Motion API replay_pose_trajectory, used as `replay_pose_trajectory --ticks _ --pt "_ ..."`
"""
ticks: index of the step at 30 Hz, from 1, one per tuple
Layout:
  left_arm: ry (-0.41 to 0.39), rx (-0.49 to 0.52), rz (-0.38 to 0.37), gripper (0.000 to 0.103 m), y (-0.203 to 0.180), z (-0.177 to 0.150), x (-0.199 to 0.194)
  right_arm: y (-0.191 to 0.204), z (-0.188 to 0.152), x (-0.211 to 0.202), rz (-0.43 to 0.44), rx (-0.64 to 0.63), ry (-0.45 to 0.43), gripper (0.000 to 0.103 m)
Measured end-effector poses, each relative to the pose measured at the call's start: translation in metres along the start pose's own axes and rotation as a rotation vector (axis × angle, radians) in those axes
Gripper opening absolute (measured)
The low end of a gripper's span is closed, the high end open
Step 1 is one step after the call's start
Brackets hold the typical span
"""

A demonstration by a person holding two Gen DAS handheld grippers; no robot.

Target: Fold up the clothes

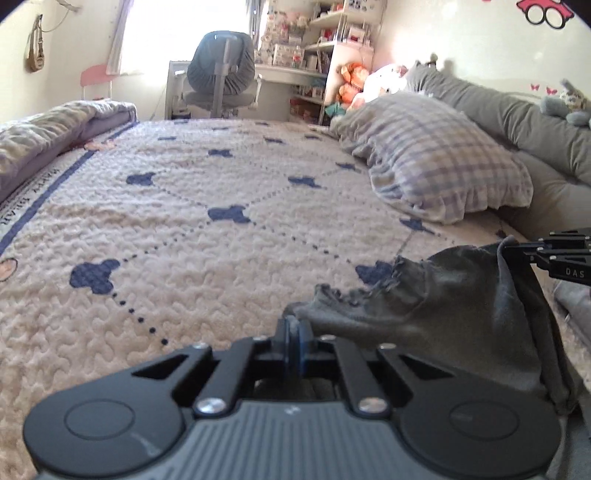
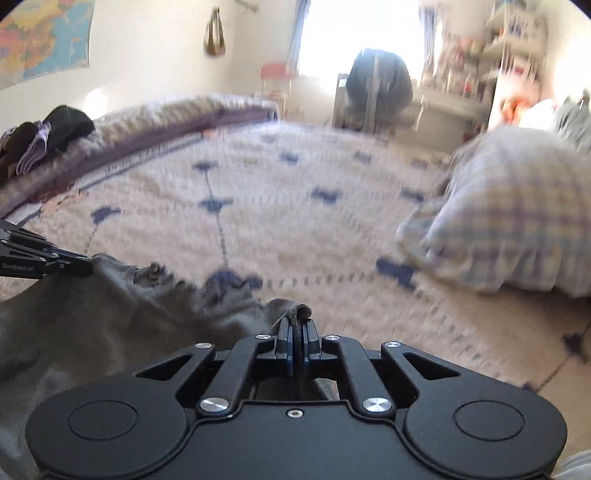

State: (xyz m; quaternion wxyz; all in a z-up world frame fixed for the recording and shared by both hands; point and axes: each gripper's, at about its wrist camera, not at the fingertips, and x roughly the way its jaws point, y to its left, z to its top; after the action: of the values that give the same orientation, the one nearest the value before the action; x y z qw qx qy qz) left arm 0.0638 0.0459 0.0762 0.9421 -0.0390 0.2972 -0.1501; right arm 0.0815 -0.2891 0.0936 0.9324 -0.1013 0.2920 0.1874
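Shelves: beyond the bed's far edge, packed with boxes and small items too blurred to name.
Writing: "DAS" on the right gripper's arm in the left view; a partly legible "BEAR" line along the bedspread's left border; the left gripper's arm bears lettering too blurred to read.
Garment: grey cloth, frayed gathered hem, at the bed's near edge, lifted and slung between the two grippers, the rest hanging down.
Left gripper: jaws closed tight on one corner of the garment.
Right gripper: jaws pressed together on the other corner, a fold sticking up above the fingers.
Pillow: checked, by the bed's right edge, well apart from the garment.
Dark clothes: piled on the folded quilt at the left edge.
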Motion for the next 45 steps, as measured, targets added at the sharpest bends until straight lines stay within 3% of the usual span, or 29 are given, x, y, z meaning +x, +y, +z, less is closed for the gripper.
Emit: replay_pose_trajectory --ticks 5,9,12,16,17,18,20,22,24,26,27,30,31,36,41,45 --pt "-0.117 -0.042 0.027 0.005 0.011 0.022 -0.048 0.007 0.025 -0.051 -0.011 -0.021 -0.126 0.004" --pt "-0.218 -0.074 0.092 0.005 0.027 0.076 -0.049 0.002 0.052 -0.074 -0.048 0.038 -0.212 0.004" --pt "-0.243 -0.037 0.161 0.005 0.036 0.118 -0.018 -0.007 0.074 -0.058 -0.119 0.062 -0.219 0.004" --pt "-0.183 -0.077 0.232 0.005 0.051 0.147 0.042 -0.028 0.078 -0.002 -0.207 0.082 -0.13 0.003" --pt "-0.155 -0.095 0.245 0.013 0.054 0.149 0.055 -0.03 0.074 0.016 -0.222 0.084 -0.091 0.003" --pt "-0.119 -0.119 0.246 0.026 0.059 0.146 0.064 -0.032 0.07 0.034 -0.237 0.085 -0.052 0.003" --pt "-0.06 -0.154 0.252 0.048 0.067 0.136 0.075 -0.035 0.061 0.069 -0.267 0.088 0.027 0.004" --pt "-0.033 -0.128 0.264 0.049 0.068 0.118 0.067 -0.035 0.049 0.089 -0.277 0.103 0.076 0.006" --pt "0.01 -0.085 0.238 0.063 0.06 0.092 0.046 -0.037 0.036 0.083 -0.282 0.146 0.079 0.023" --pt "0.04 -0.103 0.192 0.074 0.051 0.061 0.016 -0.037 0.024 0.068 -0.272 0.188 0.082 0.043" --pt "0.049 -0.124 0.162 0.08 0.047 0.044 0.001 -0.036 0.017 0.056 -0.249 0.207 0.079 0.044" --pt "0.101 -0.169 0.097 0.081 0.031 -0.006 -0.039 -0.026 -0.011 0.016 -0.154 0.262 0.078 0.052" --pt "0.111 -0.187 0.098 0.082 0.025 -0.022 -0.051 -0.02 -0.021 0.005 -0.126 0.27 0.087 0.058" --pt "0.171 -0.341 0.138 0.089 0.015 -0.085 -0.079 0.018 -0.072 -0.045 -0.022 0.314 0.128 0.061" --pt "0.148 -0.341 0.15 0.102 0.005 -0.104 -0.074 0.041 -0.115 -0.057 -0.031 0.368 0.224 0.067" --pt "0.125 -0.33 0.158 0.103 -0.002 -0.116 -0.068 0.035 -0.135 -0.061 -0.031 0.452 0.191 0.068"
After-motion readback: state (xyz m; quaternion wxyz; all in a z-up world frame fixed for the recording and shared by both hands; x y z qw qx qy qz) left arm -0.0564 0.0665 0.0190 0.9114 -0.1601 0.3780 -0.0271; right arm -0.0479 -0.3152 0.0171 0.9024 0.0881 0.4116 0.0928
